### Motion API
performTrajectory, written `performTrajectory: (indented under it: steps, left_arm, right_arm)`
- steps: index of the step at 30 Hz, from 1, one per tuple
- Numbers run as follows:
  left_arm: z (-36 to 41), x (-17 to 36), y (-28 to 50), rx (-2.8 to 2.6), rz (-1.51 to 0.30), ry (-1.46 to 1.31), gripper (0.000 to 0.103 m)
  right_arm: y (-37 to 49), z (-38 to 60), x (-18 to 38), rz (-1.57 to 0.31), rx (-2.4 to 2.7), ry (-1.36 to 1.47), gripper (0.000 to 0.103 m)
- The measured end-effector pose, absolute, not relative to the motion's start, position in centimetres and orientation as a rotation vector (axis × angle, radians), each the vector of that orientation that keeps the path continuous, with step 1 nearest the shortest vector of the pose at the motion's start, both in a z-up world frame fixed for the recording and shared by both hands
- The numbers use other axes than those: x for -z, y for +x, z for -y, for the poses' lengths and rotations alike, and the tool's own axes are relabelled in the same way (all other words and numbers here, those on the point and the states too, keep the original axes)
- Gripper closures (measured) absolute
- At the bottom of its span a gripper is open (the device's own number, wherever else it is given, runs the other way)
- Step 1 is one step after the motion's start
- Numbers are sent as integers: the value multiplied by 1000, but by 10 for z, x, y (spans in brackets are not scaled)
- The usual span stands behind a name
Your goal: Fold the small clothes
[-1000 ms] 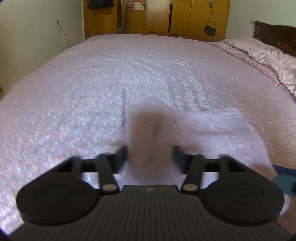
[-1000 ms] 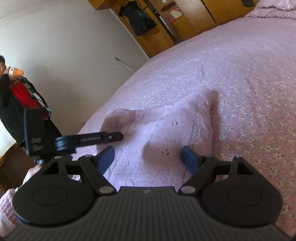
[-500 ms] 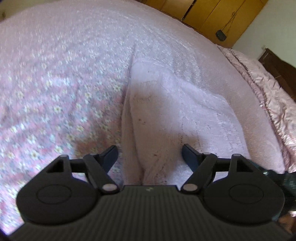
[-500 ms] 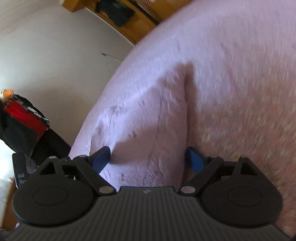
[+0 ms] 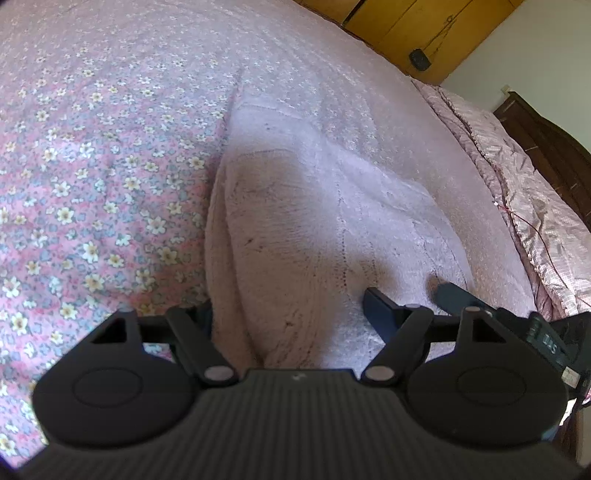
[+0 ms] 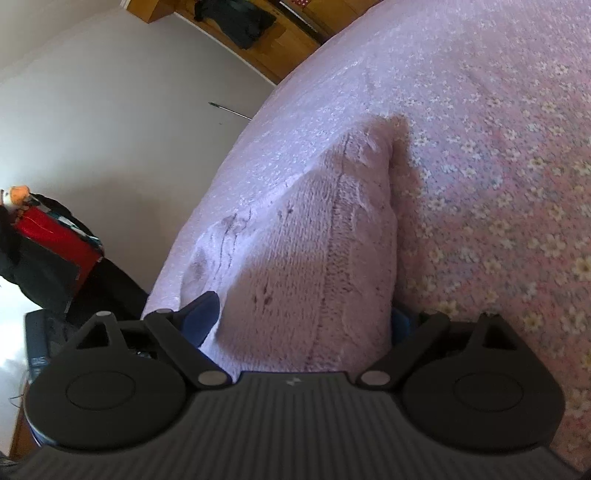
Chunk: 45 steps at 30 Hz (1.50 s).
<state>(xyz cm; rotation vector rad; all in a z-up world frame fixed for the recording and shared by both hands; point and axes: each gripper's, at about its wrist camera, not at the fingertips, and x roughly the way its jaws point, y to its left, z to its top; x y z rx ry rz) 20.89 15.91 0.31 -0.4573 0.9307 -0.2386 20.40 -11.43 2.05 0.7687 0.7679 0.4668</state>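
A pale pink knitted garment (image 5: 317,229) lies on the flowered bedspread (image 5: 92,166). It also shows in the right wrist view (image 6: 314,251). My left gripper (image 5: 291,310) is open and low over the garment's near left edge, with the knit bulging up between its fingers. My right gripper (image 6: 306,314) is open and low over the garment's near right edge, its fingers either side of a thick fold. The right gripper's tip (image 5: 454,295) shows in the left wrist view, on the garment's right part.
A rumpled pink quilt (image 5: 517,177) lies along the bed's right side by a dark headboard (image 5: 546,136). Wooden wardrobes (image 5: 413,26) stand beyond the bed. A person in black and red (image 6: 40,251) stands left of the bed by a white wall.
Both grippers have tilted down and dropped close to the garment's near edge. The knit now bulges between each pair of open fingers.
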Motion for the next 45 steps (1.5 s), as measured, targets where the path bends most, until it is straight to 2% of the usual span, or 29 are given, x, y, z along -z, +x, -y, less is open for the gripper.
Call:
performTrajectory:
  steps: [1,2,3,4,7,10,13,21,29,36,42,45]
  left_arm:
    - [-157,-4,209,230,-927,-449,27]
    - [-156,-3,208,219,-924,-444,28]
    - [-155,-4,207,214,-917,-446,34]
    - [-157,-4,206,224,-913,-469,45]
    - [-154,-4,202,235,-908,-537,60]
    - [-160,-1,198,257,-927,-663,64]
    - [-158,2,189,292,-959,-751,64]
    - [-107,-6,144,373,-1004,-697,68]
    - [-64,-7,99,443,-1063,-599,68]
    - [-49,-12,65,392,-1052,-469,68]
    - [-40,-20,44,347,-1005,-336,66]
    - [-37,-21,34,311,-981,-305,61]
  right_arm:
    - [206,112,-21,-774,-455,757,25]
    - [207,110,-21,-785,-434,747,32]
    - [210,110,-20,-796,-417,744,37]
    - [212,113,-20,-803,-416,756,40]
    - [214,117,-26,-829,-418,764,47]
    - [211,124,-42,-838,-418,782,49]
    - [205,135,-58,-849,-408,811,50]
    - [147,173,-85,-884,-349,745,50]
    - [62,206,-98,-842,-305,692,50]
    - [10,217,-84,-853,-287,719,50]
    - [-5,208,-60,-879,-219,614,48]
    - [-11,211,-55,-867,-210,637,47]
